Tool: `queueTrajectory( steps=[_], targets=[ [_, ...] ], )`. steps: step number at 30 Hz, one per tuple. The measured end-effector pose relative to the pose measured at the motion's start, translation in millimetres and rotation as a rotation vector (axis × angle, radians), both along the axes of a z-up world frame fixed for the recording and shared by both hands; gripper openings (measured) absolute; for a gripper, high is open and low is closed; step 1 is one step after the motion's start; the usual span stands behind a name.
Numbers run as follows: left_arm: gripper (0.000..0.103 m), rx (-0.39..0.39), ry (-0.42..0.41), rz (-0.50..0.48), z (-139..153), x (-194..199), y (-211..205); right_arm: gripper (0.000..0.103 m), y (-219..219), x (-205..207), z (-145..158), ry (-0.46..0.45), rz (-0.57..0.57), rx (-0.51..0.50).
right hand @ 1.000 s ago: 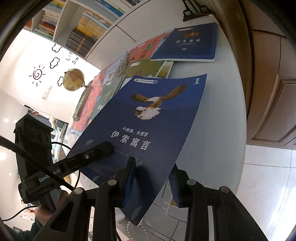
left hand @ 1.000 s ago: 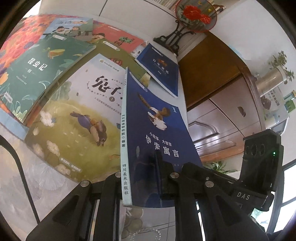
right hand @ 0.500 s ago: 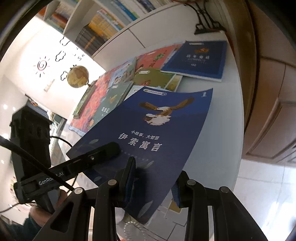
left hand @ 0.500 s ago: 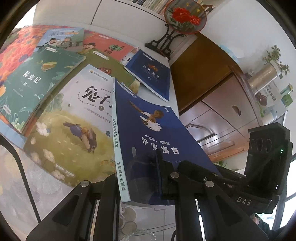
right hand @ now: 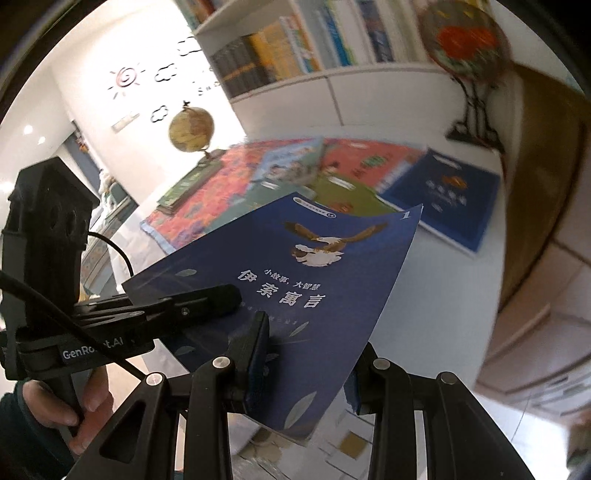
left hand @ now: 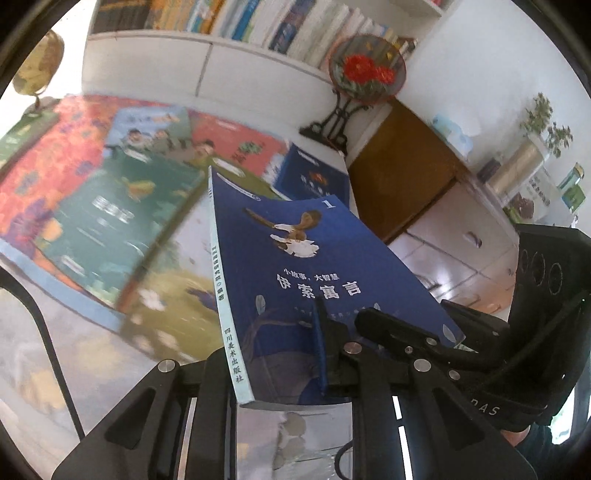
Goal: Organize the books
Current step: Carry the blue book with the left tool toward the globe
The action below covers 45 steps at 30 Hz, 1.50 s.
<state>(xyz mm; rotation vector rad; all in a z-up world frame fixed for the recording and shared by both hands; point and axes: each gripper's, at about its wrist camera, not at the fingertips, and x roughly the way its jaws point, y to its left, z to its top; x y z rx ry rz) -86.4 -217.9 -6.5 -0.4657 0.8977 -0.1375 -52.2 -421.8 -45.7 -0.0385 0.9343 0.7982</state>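
Note:
A dark blue book (left hand: 303, 258) with an eagle and the number 1 on its cover is held up above the table, tilted, its pale spine to the left. My left gripper (left hand: 269, 354) grips its near edge by the spine, one pad on the cover. Its jaws are opening, with the book still between them. My right gripper (right hand: 306, 369) is shut on the same blue book (right hand: 295, 266) at its near right corner. Each gripper shows in the other's view: the left gripper (right hand: 207, 299) lies across the cover, and the right gripper (left hand: 391, 325) reaches in from the right.
Several books lie spread on the white table (right hand: 443, 280): a green book (left hand: 110, 218), a large orange one (left hand: 48, 162), a second dark blue book (right hand: 447, 199). A fan ornament on a stand (left hand: 365, 70), a globe (right hand: 191, 129), a bookshelf (left hand: 240, 18) and a wooden cabinet (left hand: 406, 173) surround it.
Both grippers have risen with the blue book, lifting it away from the books on the table. The views have tipped upward, bringing the bookshelf into sight. The right gripper has rolled.

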Motion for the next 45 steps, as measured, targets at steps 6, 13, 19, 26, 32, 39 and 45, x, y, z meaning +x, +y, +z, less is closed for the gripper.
queueTrajectory(
  steps=[6,13,19,26,32,39,45],
  targets=[
    [0.017,0.005,-0.066,0.067,25,-16,58,0.034,60,-4,32,-0.072,0.058,0.026],
    [0.018,0.009,-0.11,0.086,35,-36,162,0.034,166,-19,48,-0.12,0.09,0.04],
    [0.018,-0.008,-0.12,0.054,33,-47,268,0.034,278,-38,51,-0.139,0.062,0.027],
    [0.017,0.009,-0.107,0.013,27,-43,382,0.034,399,-44,39,-0.121,0.004,0.046],
    [0.018,-0.038,-0.105,0.011,10,-16,452,0.035,470,-12,27,-0.062,-0.027,0.063],
    [0.018,-0.104,-0.058,0.026,-23,45,534,0.035,545,44,2,-0.043,-0.054,0.049],
    [0.018,-0.13,0.006,0.021,-56,104,587,0.035,603,102,-29,-0.01,-0.066,0.013]
  ],
)
